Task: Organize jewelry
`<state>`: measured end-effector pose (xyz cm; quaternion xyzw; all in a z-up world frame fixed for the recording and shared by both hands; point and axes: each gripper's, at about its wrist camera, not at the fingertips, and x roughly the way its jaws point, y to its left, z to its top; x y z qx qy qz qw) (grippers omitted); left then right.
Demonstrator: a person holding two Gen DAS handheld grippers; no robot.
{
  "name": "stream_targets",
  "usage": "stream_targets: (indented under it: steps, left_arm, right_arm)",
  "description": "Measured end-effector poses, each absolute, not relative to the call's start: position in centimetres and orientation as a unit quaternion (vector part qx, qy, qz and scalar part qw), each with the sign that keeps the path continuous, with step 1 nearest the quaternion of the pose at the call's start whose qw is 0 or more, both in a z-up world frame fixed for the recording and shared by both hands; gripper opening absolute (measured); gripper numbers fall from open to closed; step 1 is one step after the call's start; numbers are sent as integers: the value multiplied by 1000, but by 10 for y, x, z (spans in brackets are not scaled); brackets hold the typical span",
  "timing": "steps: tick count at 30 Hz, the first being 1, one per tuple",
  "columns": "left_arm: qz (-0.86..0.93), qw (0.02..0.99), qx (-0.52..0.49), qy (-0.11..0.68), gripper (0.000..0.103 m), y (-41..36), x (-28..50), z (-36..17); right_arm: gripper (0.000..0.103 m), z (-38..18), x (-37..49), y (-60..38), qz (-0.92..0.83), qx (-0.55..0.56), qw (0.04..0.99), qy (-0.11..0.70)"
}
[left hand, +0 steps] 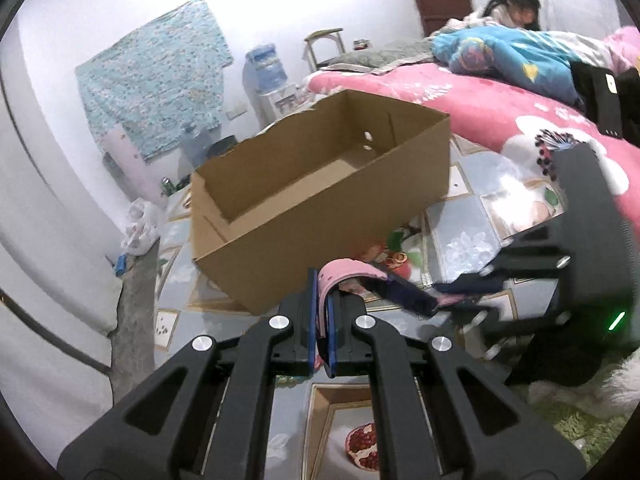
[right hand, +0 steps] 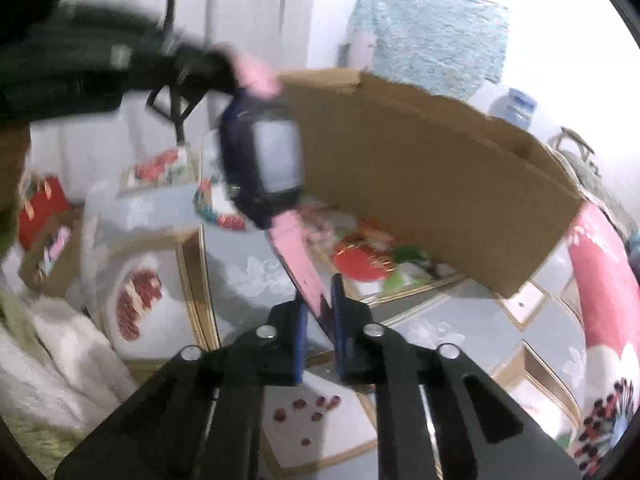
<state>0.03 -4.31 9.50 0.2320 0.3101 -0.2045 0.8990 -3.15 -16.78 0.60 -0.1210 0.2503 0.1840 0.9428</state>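
Observation:
A watch with a dark blue body (left hand: 404, 294) and a pink strap (left hand: 348, 274) hangs stretched between my two grippers, in front of an open cardboard box (left hand: 304, 236). My left gripper (left hand: 321, 300) is shut on one end of the strap. My right gripper (left hand: 460, 298) comes in from the right and grips the other end. In the blurred right wrist view the watch face (right hand: 278, 160) hangs upright, and the lower pink strap (right hand: 298, 258) runs down between the pads of my right gripper (right hand: 320, 300). My left gripper (right hand: 216, 68) holds the top end beside the box (right hand: 440, 184).
The box stands on a fruit-patterned surface (left hand: 464, 240). A bed with a pink floral blanket (left hand: 460, 100) lies behind it, with a person (left hand: 516, 8) on it. A water dispenser (left hand: 266, 68) stands by the wall. A green fluffy rug (left hand: 580, 424) lies low right; a red box (right hand: 40, 208) sits at the left.

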Motion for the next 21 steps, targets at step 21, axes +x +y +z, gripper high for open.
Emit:
stream_targets:
  steps: [21]
  left_arm:
    - [-204, 847, 64, 487, 7, -14, 243, 96]
  right_arm:
    - [5, 111, 210, -189, 244, -104, 839, 476]
